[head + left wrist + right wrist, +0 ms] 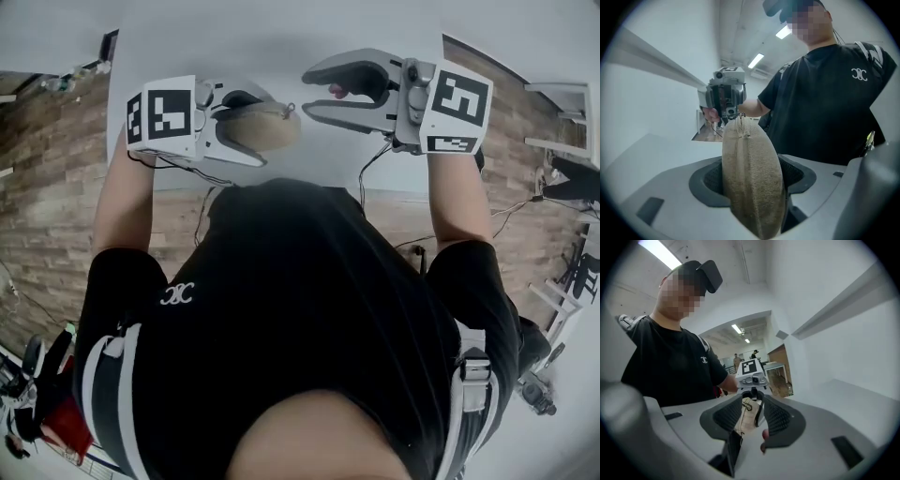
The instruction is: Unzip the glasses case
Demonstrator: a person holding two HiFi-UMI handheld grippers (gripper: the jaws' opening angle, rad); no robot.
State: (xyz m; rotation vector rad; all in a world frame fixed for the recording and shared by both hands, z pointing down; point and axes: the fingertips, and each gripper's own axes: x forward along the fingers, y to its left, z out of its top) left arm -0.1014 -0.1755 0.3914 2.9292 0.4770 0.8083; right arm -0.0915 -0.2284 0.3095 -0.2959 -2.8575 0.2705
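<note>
Glasses case (752, 178), beige: clenched edge-on in my left gripper (264, 131), above the white table (309, 173) near its front edge. My right gripper (307, 94): jaws parted, empty, over the same table, open gap between both.

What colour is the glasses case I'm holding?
The glasses case is sandy beige with a suede-like surface; it shows best in the left gripper view.
</note>
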